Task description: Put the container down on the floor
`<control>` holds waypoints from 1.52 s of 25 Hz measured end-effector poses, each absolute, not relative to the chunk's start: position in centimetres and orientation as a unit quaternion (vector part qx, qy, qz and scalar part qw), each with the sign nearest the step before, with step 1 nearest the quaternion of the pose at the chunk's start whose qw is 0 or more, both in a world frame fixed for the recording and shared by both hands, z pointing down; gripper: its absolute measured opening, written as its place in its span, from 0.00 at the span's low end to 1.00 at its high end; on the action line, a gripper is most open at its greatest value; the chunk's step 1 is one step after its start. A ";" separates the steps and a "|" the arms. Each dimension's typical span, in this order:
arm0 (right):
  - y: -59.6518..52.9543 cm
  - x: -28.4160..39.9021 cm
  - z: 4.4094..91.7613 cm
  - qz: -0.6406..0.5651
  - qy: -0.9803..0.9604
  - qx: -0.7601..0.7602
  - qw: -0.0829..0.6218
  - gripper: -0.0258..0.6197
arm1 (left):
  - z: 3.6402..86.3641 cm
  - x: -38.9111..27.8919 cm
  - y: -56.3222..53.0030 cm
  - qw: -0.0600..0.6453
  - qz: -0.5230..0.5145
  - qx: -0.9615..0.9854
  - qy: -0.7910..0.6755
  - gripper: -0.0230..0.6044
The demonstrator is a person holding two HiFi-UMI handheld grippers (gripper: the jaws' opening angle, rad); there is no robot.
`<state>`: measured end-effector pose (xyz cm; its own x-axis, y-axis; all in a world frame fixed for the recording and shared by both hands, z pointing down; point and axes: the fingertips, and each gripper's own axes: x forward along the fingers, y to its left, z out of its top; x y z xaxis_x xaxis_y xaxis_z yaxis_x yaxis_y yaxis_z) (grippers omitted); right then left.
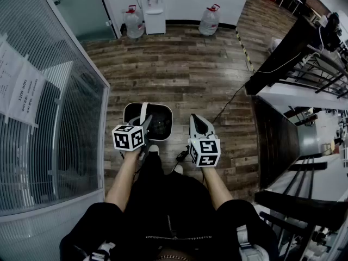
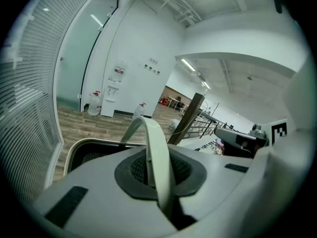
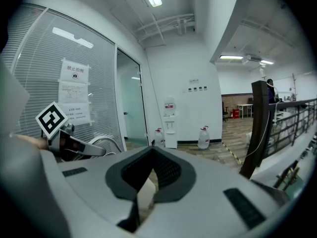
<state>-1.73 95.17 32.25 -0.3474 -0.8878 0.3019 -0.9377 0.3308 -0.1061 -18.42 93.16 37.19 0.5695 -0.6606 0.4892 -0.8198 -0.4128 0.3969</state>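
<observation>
Left claw (image 1: 145, 125): clamped on the white handle (image 1: 143, 113) of the container (image 1: 161, 125); in the left gripper view the handle (image 2: 156, 152) runs up between the two dark pads, held tight.
Right claw (image 1: 196, 122): jaws together with nothing between them, held just beside the container on its right, not touching it.
Container: a dark bin with a white rim, hanging by its handle from the left claw, in front of the person's shoes (image 1: 154, 149). Its rim (image 2: 91, 144) shows below the claw in the left gripper view.
Floor (image 1: 190, 75): wood planks, bare under and ahead of the container; water bottles (image 1: 210, 19) and a dispenser (image 1: 152, 7) stand well apart by the far wall.
Done so far: the container is gripped and carried over open floor.
Left to do: it looks lifted rather than resting, though contact with the floor cannot be confirmed; lowering it until it sits flat, then opening the left claw off the handle, seems to remain.
</observation>
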 end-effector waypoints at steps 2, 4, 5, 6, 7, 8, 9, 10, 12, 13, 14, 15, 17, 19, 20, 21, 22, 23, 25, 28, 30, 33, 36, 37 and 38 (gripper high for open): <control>95.4 -1.6 32.6 0.133 -0.809 0.565 0.096 0.05 | 37.4 -18.2 93.2 0.309 0.129 0.831 -0.444 0.06; 95.4 -1.2 32.8 0.130 -0.807 0.569 0.095 0.05 | 37.5 -17.8 93.0 0.309 0.130 0.832 -0.443 0.07; 95.5 -0.9 32.8 0.128 -0.805 0.571 0.094 0.05 | 37.6 -17.5 93.0 0.309 0.130 0.832 -0.441 0.07; 95.5 -0.6 32.8 0.128 -0.805 0.572 0.092 0.05 | 37.8 -17.1 93.0 0.310 0.132 0.833 -0.440 0.07; 95.7 -0.3 32.9 0.129 -0.805 0.571 0.089 0.05 | 38.0 -16.8 93.1 0.310 0.133 0.833 -0.439 0.06; 95.8 -0.1 32.9 0.133 -0.807 0.570 0.084 0.05 | 38.1 -16.5 93.2 0.311 0.135 0.833 -0.438 0.07; 95.8 0.1 33.0 0.136 -0.808 0.568 0.080 0.06 | 38.3 -16.1 93.2 0.312 0.137 0.833 -0.437 0.07; 95.9 0.3 33.0 0.137 -0.808 0.568 0.078 0.06 | 38.4 -15.8 93.2 0.312 0.139 0.833 -0.435 0.06; 96.0 0.6 33.1 0.135 -0.808 0.567 0.081 0.06 | 38.6 -15.3 93.1 0.312 0.143 0.833 -0.433 0.07; 96.1 0.5 33.3 0.136 -0.809 0.565 0.084 0.06 | 38.7 -15.2 93.1 0.313 0.145 0.833 -0.433 0.07; 96.2 0.3 33.5 0.139 -0.811 0.562 0.086 0.06 | 38.9 -15.1 93.2 0.314 0.147 0.832 -0.433 0.07; 96.2 0.1 33.7 0.142 -0.812 0.559 0.088 0.06 | 39.0 -15.0 93.2 0.315 0.150 0.831 -0.434 0.07; 96.0 -0.2 34.2 0.147 -0.813 0.556 0.090 0.06 | 39.1 -14.9 93.0 0.315 0.153 0.831 -0.433 0.07; 95.5 -0.5 34.6 0.155 -0.815 0.551 0.091 0.06 | 39.3 -14.8 92.7 0.314 0.156 0.831 -0.432 0.07; 95.3 -0.7 34.8 0.161 -0.816 0.548 0.092 0.06 | 39.5 -14.7 92.5 0.313 0.161 0.832 -0.429 0.07; 95.0 -0.9 35.0 0.167 -0.817 0.545 0.093 0.06 | 39.8 -14.6 92.4 0.309 0.170 0.833 -0.426 0.07; 94.6 -1.1 35.2 0.171 -0.817 0.542 0.095 0.06 | 40.1 -14.5 92.2 0.302 0.184 0.835 -0.423 0.07; 94.1 -1.3 35.3 0.173 -0.818 0.540 0.095 0.06 | 40.4 -14.5 91.8 0.290 0.201 0.836 -0.421 0.07; 92.6 -1.9 35.4 0.175 -0.820 0.536 0.096 0.06 | 40.9 -14.6 90.6 0.263 0.235 0.836 -0.420 0.06; 90.2 -2.3 35.7 0.180 -0.822 0.531 0.100 0.06 | 41.7 -14.4 88.1 0.246 0.261 0.835 -0.417 0.06; 88.3 -2.4 36.0 0.185 -0.822 0.528 0.105 0.06 | 42.1 -14.3 86.2 0.243 0.269 0.833 -0.418 0.06; 85.3 -2.6 36.4 0.191 -0.821 0.526 0.114 0.06 | 42.4 -14.4 83.2 0.239 0.274 0.831 -0.421 0.06; 81.8 -2.9 36.7 0.201 -0.816 0.530 0.116 0.06 | 42.2 -14.6 79.9 0.235 0.273 0.834 -0.418 0.06; 80.8 -3.1 36.7 0.205 -0.814 0.531 0.117 0.06 | 42.2 -14.7 79.0 0.236 0.273 0.835 -0.415 0.06; 79.7 -3.3 36.7 0.208 -0.813 0.531 0.117 0.06 | 42.2 -14.7 78.0 0.238 0.274 0.837 -0.410 0.06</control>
<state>-3.33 79.73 36.67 -0.4090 -0.8145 0.4115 -0.9120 0.3498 -0.2142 -14.71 78.04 42.19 0.5136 -0.5565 0.6531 -0.8169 -0.5500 0.1737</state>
